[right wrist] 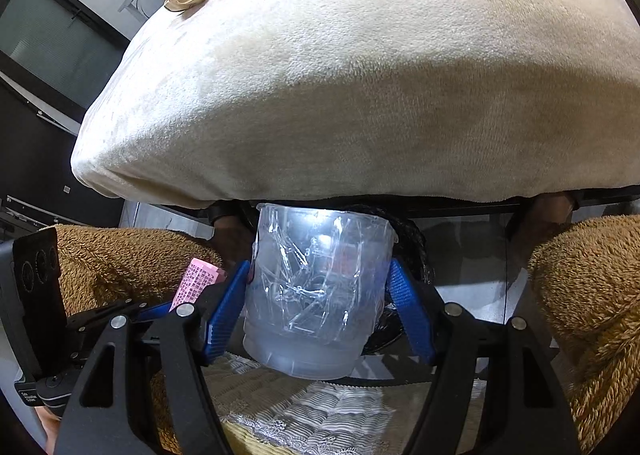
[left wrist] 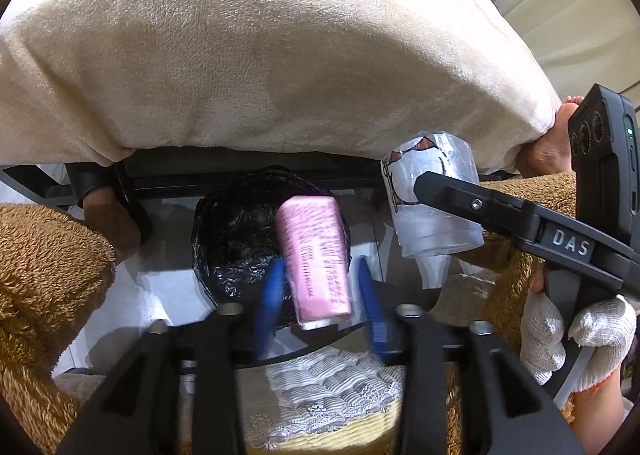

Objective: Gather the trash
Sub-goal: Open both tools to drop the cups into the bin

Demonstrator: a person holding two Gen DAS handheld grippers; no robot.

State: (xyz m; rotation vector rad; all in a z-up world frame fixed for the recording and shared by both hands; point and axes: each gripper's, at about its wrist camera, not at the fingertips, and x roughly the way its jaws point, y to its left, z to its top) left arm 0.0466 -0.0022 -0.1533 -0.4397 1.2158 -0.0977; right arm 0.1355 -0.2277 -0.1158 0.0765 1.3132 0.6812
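Drop-off step, by the look of it. Left hand-held gripper (left wrist: 320,291) spread, its blue pads standing clear of the pink carton (left wrist: 314,259), which hangs mid-air above the black-lined trash bin (left wrist: 236,239); judged just released. Right hand-held gripper (right wrist: 318,303) clamps a crumpled clear plastic cup (right wrist: 318,287) beside it. Next move likely calls for carrying the cup over the bin mouth and spreading the pads. Bin floor hidden; carton print blurred; the items at the far edge of the cream-covered desk (right wrist: 360,75) are too small to identify.

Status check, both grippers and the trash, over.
Left gripper open, pink box loose between its fingers, above black-lined bin. Right gripper shut on clear plastic cup. Nothing blocking the bin.
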